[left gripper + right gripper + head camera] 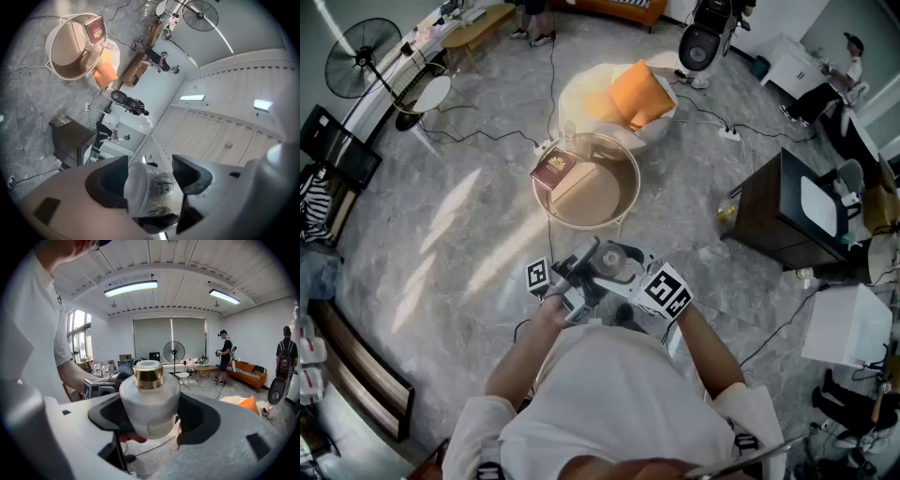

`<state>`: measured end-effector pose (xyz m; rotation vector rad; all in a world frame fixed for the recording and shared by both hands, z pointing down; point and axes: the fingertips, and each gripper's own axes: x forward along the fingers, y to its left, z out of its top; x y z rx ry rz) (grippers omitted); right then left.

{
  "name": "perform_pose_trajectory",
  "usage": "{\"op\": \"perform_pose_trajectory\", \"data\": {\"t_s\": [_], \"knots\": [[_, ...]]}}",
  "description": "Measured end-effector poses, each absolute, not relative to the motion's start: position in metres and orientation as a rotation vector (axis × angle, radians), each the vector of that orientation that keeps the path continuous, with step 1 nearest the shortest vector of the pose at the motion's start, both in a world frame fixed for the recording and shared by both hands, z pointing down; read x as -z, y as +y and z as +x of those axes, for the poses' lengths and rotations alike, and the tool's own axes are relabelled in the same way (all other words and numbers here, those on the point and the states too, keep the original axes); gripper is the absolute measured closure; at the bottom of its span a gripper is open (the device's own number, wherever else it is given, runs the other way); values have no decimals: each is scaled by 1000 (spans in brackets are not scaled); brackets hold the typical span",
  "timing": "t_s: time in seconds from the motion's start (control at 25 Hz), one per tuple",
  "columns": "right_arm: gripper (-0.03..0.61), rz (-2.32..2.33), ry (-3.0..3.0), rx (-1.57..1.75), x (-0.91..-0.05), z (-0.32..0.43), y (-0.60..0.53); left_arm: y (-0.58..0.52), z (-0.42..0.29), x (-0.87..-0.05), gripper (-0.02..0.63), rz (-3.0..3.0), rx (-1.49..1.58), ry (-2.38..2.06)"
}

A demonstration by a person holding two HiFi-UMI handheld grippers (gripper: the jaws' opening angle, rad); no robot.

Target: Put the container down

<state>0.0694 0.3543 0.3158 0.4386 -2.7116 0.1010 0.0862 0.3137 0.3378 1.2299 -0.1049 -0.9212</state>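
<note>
A frosted white bottle (150, 390) with a gold collar and white cap stands upright between the jaws of my right gripper (150, 416), which is shut on its body. My left gripper (150, 164) is shut on a translucent plastic container (152, 190) with dark print, lying sideways between the pads. In the head view both grippers are held close together in front of the person's chest, left gripper (579, 264) and right gripper (636, 279), with the round bottle (617, 262) seen from above between them. They hang over the grey floor, short of the round table (630, 171).
A dark red book (553, 169) lies at the table's left edge. Behind it is a white beanbag with an orange cushion (639, 94). A dark cabinet (778, 211) stands to the right, cables cross the floor, and a fan (361, 56) stands far left.
</note>
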Motion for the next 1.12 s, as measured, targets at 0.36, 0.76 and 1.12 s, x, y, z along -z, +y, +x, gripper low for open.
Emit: {"op": "perform_pose_trajectory", "data": {"t_s": [0.36,0.76,1.12], "knots": [[244,428,-2716,-103,-319,69,347,306,85,-340,336,1234,937,-98],[244,395,-2717,-121,-323,75,337,296,90,-341,336,1243,949,-116],[244,306,-2716,-130,-323,108,331,285,121,-340,336,1232,1008,-177]]}}
